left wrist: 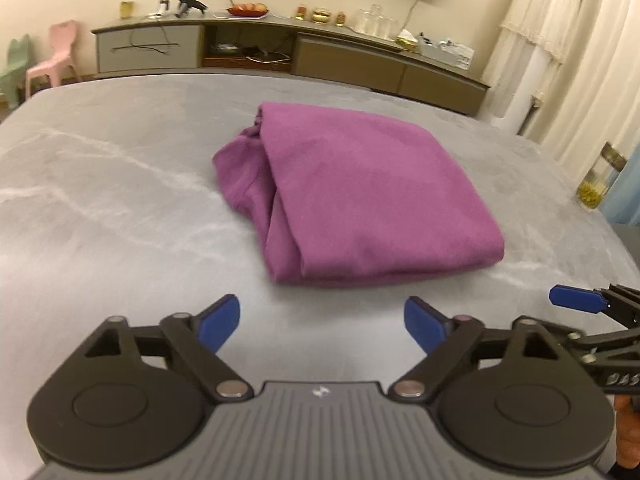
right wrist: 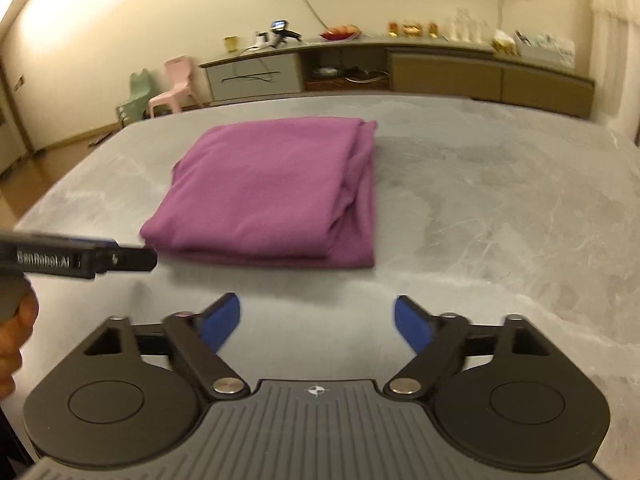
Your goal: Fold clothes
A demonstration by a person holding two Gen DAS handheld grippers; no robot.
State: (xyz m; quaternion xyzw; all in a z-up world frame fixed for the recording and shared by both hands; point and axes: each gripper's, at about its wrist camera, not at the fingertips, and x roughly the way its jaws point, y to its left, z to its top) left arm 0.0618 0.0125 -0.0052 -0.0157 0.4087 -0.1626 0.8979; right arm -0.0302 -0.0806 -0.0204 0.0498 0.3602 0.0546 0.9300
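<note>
From your left wrist camera, you look across a grey marbled table (left wrist: 100,184) that fills most of the view, its far edge curving in front of a long low sideboard (left wrist: 280,52) against a cream wall. On the sideboard stand a plate of fruit (left wrist: 248,10), some jars and clear glassware. A pink chair (left wrist: 56,60) and a pale green one sit at the far left; white curtains (left wrist: 560,40) hang on the right. The purple garment (left wrist: 360,200) lies folded into a thick rectangle at the middle of the table, its layered edges bunched on its left side. Your left gripper (left wrist: 322,324) sits short of the garment's near edge with its jaws spread wide and only bare table between the blue pads. To the left of the cloth the table is bare out to its edge. At the right border you see one blue pad of your right gripper (left wrist: 576,300), just beside the left one.

From your right wrist camera, the same table (right wrist: 500,200) stretches bare to the right of the garment (right wrist: 272,188), whose stacked edges here face right. Your right gripper (right wrist: 316,322) has its jaws wide apart, holding nothing, clear of the near edge of the cloth. Your left gripper's black body (right wrist: 80,260) enters from the left, its tip close to the garment's near left corner, with your left hand (right wrist: 16,332) behind it.
</note>
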